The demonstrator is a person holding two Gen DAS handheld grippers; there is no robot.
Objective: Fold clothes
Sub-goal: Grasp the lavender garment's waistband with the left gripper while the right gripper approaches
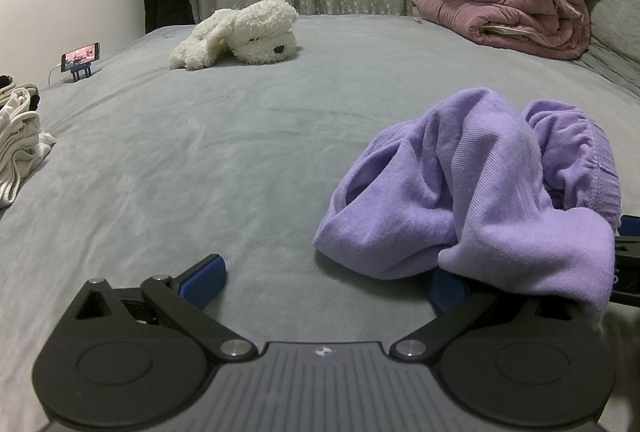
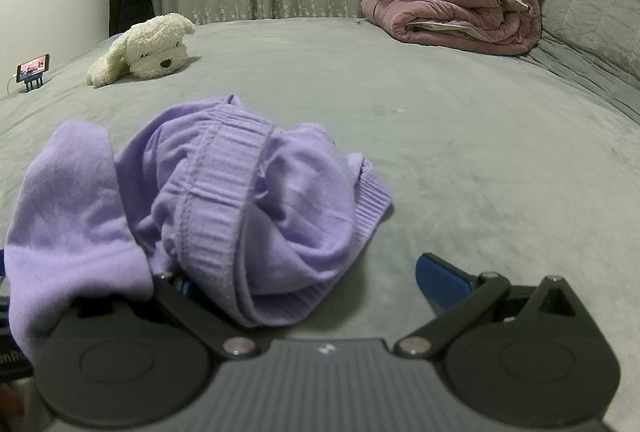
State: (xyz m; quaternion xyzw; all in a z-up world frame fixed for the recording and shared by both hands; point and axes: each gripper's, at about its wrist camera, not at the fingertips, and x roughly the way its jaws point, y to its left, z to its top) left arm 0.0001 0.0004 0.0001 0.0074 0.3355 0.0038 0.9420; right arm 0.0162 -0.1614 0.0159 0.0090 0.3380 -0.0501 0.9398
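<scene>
Left wrist view, left to right. Far left edge: a heap of white clothes (image 1: 18, 136), rumpled; cannot tell whether folded. Upper left: phone on a stand (image 1: 80, 57), screen lit. Upper middle: white plush dog (image 1: 240, 32) lying on the grey bed cover (image 1: 200, 172). Bottom: left gripper (image 1: 324, 282), fingers spread wide with bare bed between them; nothing pinched. Its left blue pad (image 1: 204, 278) is clear; its right pad is half under cloth. Right half: the purple garment (image 1: 480, 192), bunched in a lump, draped over the gripper's right finger. Upper right: folded pink quilt (image 1: 504, 12) with green-patterned cloth and other items stacked on top.

Right wrist view, left to right. Lower left to centre: the same purple garment (image 2: 224, 200), ribbed hem twisted across the top of the mound, one fold flopped over the left side of the right gripper (image 2: 304, 282). This gripper is likewise spread; its right blue pad (image 2: 438, 282) is bare, its left finger buried under cloth. No pinch on the fabric that I can make out.

Progress, as judged: this garment is unstarted. No flat panel, no straight edge, no crease laid. Left to do: take hold, spread it flat on the open bed, then fold.
</scene>
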